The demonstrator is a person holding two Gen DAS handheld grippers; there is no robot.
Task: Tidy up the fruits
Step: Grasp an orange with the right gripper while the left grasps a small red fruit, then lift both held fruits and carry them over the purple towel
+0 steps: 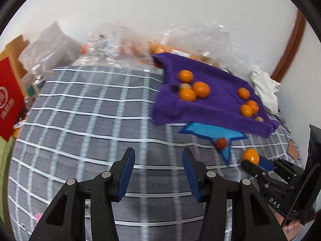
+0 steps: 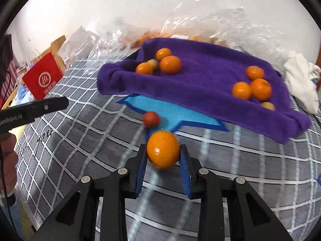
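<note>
Two grippers are in my hands over the grey checked bedspread. Along its far edge, a purple towel carries two clusters of mandarins, with crinkled clear plastic bags behind. A blue felt patch sticks out beneath, a small red fruit on it. My right gripper clamps a mandarin; my left gripper gapes empty.

A grey checked bed is carrying a purple towel, a blue felt piece and a white cloth.
</note>
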